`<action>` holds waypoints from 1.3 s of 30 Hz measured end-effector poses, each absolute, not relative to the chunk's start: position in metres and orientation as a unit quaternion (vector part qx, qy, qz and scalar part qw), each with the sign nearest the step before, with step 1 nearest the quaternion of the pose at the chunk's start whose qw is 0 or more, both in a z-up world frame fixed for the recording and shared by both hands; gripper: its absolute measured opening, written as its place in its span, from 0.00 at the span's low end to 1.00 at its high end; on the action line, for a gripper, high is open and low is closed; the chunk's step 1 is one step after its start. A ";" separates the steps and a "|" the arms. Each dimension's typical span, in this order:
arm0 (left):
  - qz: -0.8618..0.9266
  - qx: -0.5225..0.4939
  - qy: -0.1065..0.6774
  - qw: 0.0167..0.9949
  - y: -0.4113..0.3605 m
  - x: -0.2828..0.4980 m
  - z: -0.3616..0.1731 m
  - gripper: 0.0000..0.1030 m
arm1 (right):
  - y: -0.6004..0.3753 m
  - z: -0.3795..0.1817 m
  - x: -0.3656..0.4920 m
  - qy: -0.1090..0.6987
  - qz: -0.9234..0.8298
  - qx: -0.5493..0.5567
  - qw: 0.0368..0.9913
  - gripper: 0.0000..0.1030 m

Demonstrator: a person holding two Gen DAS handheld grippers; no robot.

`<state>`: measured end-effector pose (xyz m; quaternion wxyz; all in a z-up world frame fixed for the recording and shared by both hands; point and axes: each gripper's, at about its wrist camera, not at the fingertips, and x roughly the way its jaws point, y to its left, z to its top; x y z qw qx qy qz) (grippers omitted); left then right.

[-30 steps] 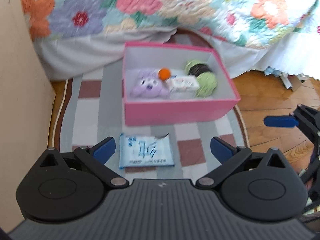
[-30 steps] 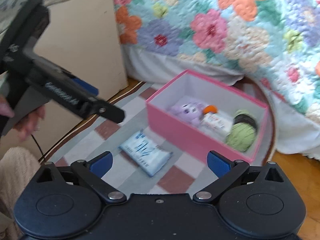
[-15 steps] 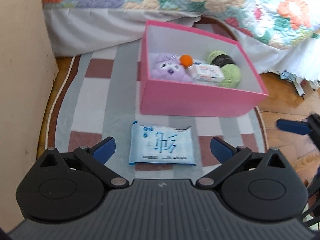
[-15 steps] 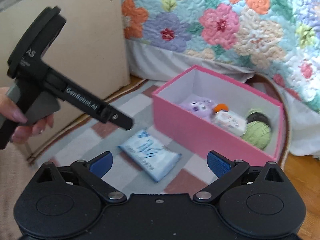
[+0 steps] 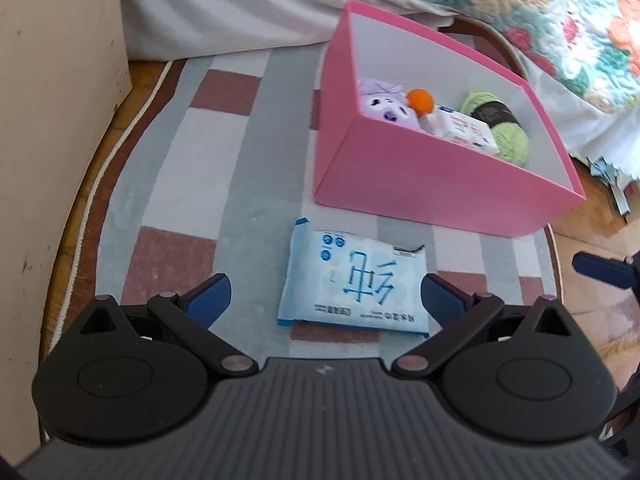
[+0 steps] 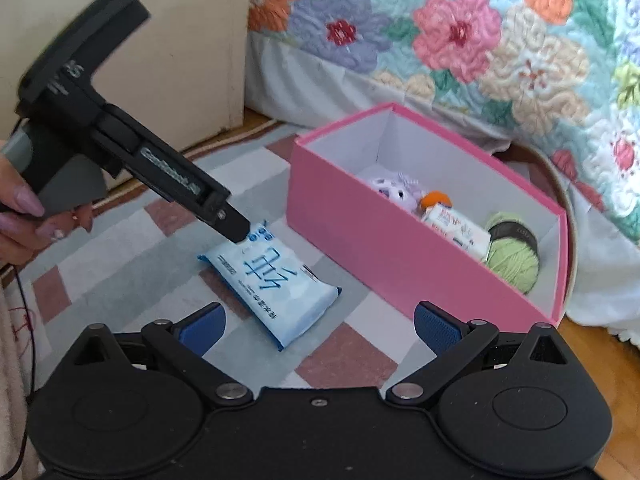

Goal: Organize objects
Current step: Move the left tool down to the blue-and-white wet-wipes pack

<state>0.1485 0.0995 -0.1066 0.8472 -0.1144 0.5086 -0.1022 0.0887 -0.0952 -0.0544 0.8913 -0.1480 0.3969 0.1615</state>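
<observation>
A light blue tissue pack (image 5: 352, 288) lies flat on the checked rug (image 5: 224, 184), just in front of a pink box (image 5: 420, 176). My left gripper (image 5: 325, 300) is open and low over the pack's near end, which sits between its blue pads. From the right wrist view, one of the left fingers (image 6: 230, 224) hangs over the far end of the pack (image 6: 268, 276). My right gripper (image 6: 320, 327) is open and empty, a little short of the pack. The box (image 6: 360, 232) holds a purple plush (image 5: 384, 108), an orange ball (image 5: 420, 100), a small white carton (image 5: 464, 130) and green yarn (image 5: 508, 136).
A bed with a flowered quilt (image 6: 460, 40) and a white skirt stands right behind the box. A beige panel (image 5: 52, 120) walls off the left side. Wooden floor (image 5: 592, 240) shows right of the rug. A person's hand (image 6: 24, 216) holds the left gripper's handle.
The left gripper has moved forward and down, so the tissue pack now sits between its fingers. The right gripper has edged closer to the pack and box. Both stay open.
</observation>
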 end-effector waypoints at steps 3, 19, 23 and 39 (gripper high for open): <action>-0.103 -0.129 0.518 0.840 0.103 0.155 -0.115 1.00 | -0.100 -0.063 0.099 0.410 0.169 -0.107 0.890 0.99; -0.146 -0.178 0.572 0.787 0.103 0.164 -0.141 0.99 | -0.098 -0.093 0.124 0.434 0.194 -0.015 0.880 0.96; -0.136 -0.161 0.565 0.798 0.102 0.165 -0.143 0.98 | -0.104 -0.108 0.137 0.450 0.188 0.025 0.873 0.86; -0.115 -0.169 0.540 0.817 0.102 0.176 -0.157 0.51 | -0.106 -0.139 0.146 0.485 0.169 0.069 0.855 0.59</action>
